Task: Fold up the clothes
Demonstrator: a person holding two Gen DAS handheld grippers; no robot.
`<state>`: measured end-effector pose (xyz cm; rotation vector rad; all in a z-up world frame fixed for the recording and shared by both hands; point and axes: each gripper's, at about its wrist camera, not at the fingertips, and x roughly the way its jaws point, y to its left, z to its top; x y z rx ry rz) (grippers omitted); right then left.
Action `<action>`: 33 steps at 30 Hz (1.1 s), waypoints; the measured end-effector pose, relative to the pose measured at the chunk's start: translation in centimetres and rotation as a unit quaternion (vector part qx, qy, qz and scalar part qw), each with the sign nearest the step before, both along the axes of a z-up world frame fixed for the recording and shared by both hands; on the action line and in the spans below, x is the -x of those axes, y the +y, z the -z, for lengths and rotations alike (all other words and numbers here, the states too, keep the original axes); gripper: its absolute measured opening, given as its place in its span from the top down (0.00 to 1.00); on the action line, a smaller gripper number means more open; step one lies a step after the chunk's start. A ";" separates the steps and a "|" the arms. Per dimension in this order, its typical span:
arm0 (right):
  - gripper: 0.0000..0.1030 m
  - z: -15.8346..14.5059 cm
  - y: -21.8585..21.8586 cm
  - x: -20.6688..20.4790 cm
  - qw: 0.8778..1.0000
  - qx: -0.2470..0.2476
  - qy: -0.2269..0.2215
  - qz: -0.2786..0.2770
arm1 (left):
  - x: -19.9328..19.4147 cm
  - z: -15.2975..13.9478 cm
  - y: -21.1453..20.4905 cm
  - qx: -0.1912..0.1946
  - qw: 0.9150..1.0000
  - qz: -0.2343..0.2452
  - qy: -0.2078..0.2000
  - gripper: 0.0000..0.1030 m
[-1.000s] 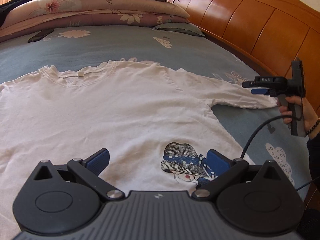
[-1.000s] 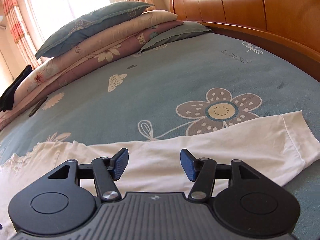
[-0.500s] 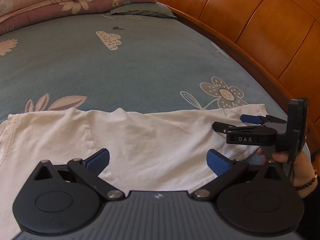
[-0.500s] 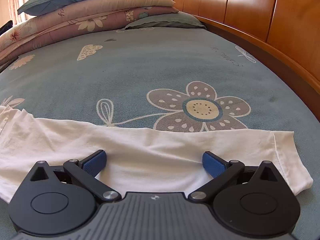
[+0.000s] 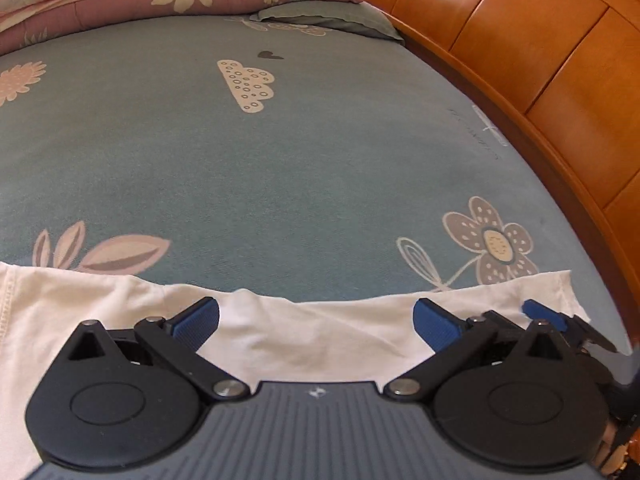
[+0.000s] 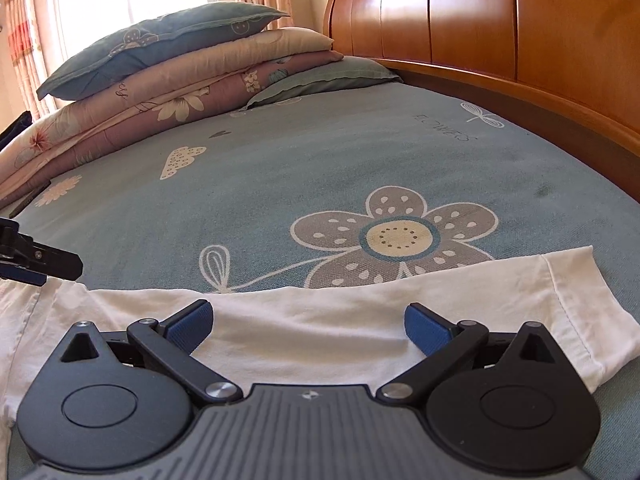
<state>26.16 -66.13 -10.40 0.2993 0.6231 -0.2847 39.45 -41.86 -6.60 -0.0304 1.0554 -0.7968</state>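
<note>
Across blue floral bedsheet [image 6: 280, 168], white shirt sleeve [image 6: 320, 320] lies crosswise, cuff rightward; left gripper [image 5: 316, 320] and right gripper [image 6: 308, 324] gape wide

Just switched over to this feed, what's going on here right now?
A person is folding a white shirt spread on a bed, with a hand-held gripper in each hand. Both are open over the shirt's sleeve: the right hand-held gripper nearer the cuff, the left hand-held gripper further along toward the shoulder. Neither has gripped the fabric yet, and no fold shows in the sleeve.
</note>
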 end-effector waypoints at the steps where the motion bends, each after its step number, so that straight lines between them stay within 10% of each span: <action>1: 0.00 -0.2 0.0 0.1 1.000 -0.008 0.000 0.002 | -0.1 -0.2 -0.1 0.004 1.000 0.000 0.005 0.01; 17: 0.00 -0.4 0.6 0.0 0.999 0.012 0.035 -0.028 | -4.6 2.6 -4.4 -0.027 0.998 -0.051 0.024 0.01; 25: 0.00 -1.1 -1.0 0.9 1.000 -0.013 0.020 -0.016 | -0.6 1.2 -4.9 0.026 0.996 0.024 0.082 0.01; 33: 0.00 -0.5 -0.9 0.6 0.998 0.001 0.052 -0.036 | -1.9 3.1 -7.7 0.032 0.996 -0.004 0.081 0.00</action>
